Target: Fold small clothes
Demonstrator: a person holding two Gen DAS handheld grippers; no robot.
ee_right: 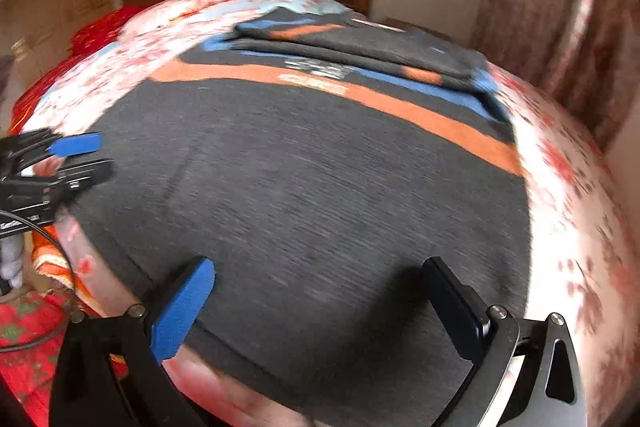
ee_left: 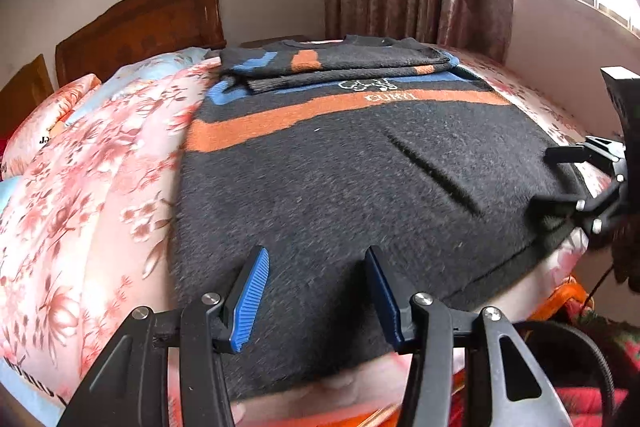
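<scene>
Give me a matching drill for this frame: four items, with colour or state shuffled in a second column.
Items:
1. sweater
2. bedspread
3. headboard
4. left gripper

Colour or state:
A. dark brown wood
B. fingers open, nothing between them
C. pink floral
D. charcoal with orange and blue stripes, sleeves folded in

Pairs: 1-D, 2-C, 3-A, 4-B

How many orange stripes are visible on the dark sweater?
2: a long stripe across the spread body of the sweater, and a short patch on the folded part behind it. Others may be hidden.
</scene>
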